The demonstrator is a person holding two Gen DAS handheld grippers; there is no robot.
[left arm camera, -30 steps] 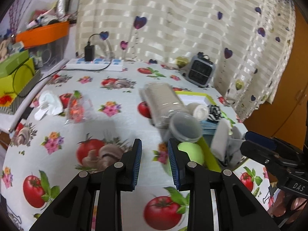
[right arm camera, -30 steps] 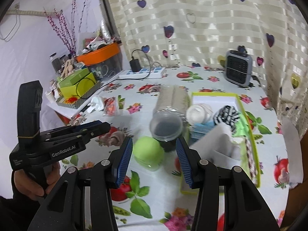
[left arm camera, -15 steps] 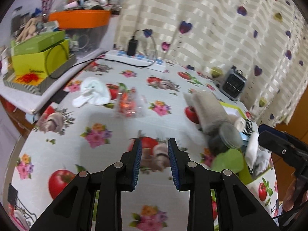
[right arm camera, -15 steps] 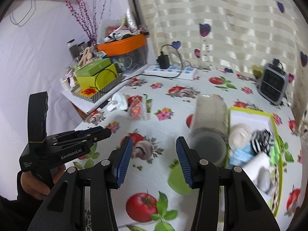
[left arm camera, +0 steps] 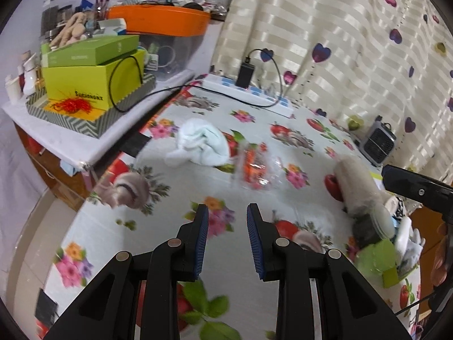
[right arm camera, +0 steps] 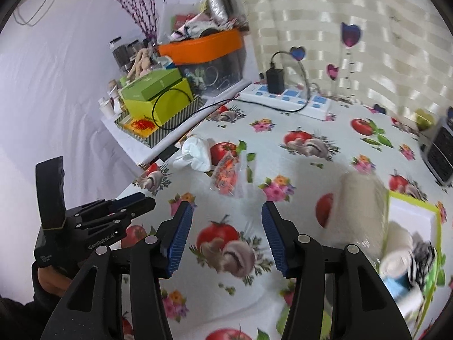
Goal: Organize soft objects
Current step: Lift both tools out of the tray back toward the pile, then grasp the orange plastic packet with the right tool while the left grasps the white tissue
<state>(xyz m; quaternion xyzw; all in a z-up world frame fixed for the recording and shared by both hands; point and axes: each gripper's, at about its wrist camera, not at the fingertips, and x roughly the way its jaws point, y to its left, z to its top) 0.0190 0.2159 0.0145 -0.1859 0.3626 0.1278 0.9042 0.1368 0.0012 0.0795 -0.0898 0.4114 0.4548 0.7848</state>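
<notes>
A crumpled white cloth (left arm camera: 199, 144) (right arm camera: 196, 151) lies near the table's left edge, with a clear packet of orange pieces (left arm camera: 254, 167) (right arm camera: 228, 174) just right of it. A beige rolled towel (left arm camera: 358, 185) (right arm camera: 359, 206) rests against a green-rimmed tray (right arm camera: 412, 204) that holds rolled socks and cloths. My left gripper (left arm camera: 227, 231) hovers over the tablecloth short of the packet, its jaws apart and empty. My right gripper (right arm camera: 223, 229) is opening wider, nothing between its blue pads, and aims toward the packet and cloth.
A side shelf at left carries green boxes (left arm camera: 90, 80) and an orange-lidded bin (left arm camera: 158, 24). A white power strip (left arm camera: 249, 93) with a charger and black cable lies at the back by the curtain. A small grey fan (left arm camera: 376, 141) stands at right.
Both grippers swung left, away from the tray and green ball, toward the white cloth and the packet. The right gripper's jaws have spread wider.
</notes>
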